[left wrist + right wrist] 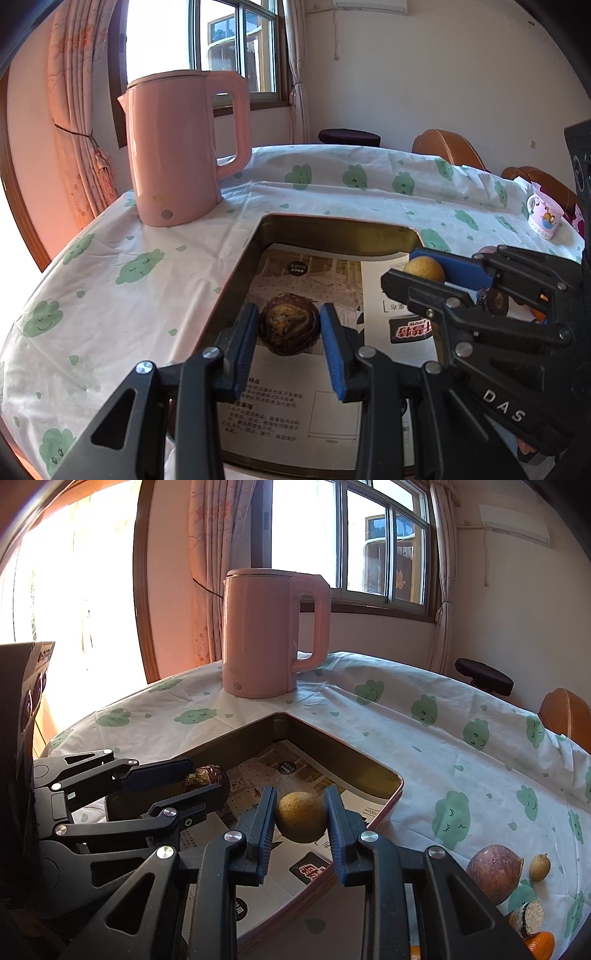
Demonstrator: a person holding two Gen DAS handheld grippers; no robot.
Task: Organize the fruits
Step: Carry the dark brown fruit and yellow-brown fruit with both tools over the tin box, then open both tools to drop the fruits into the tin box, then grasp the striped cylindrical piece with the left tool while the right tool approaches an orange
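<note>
Two claws are engaged, both over the tin tray (pixel 236 280). Left wrist view: left gripper (pixel 289 328) is clenched on a dark brown fruit (pixel 289 324), pads against both sides. Right wrist view: right gripper (pixel 300 814) grasps a yellow fruit (pixel 301 816) above the tray's paper lining (pixel 306 871).

Both grippers, left (pixel 290 345) and right (pixel 301 821), clamped, angled downward

kettle (pixel 273 631) behind tray (pixel 384 801) | both on table (pixel 424 738) | loose fruits (pixel 495 871) right of tray
</note>
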